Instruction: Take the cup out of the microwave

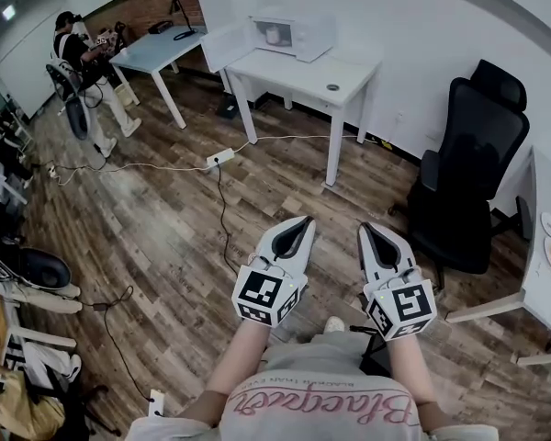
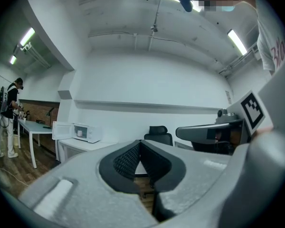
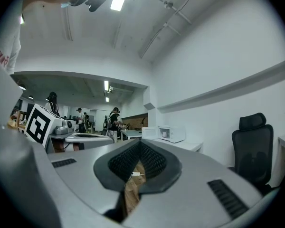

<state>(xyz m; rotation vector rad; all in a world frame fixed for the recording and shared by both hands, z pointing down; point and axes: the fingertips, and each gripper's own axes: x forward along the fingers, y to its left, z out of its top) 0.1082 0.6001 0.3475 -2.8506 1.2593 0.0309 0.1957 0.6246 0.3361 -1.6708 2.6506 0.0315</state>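
Pointing at the microwave [image 1: 289,33] (door open), left gripper [image 1: 301,222] and right gripper [image 1: 366,229] show jaws pressed together, empty.

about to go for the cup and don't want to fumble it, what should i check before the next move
1. Door of the microwave open: ok.
2. The cup visible inside: ok.
3. The left gripper empty: ok, jaws together.
4. The right gripper empty: ok, jaws together.
5. Within reach of the microwave: not ok, its table stands far across the floor.
6. Way there free: not ok, a cable lies on the floor between.
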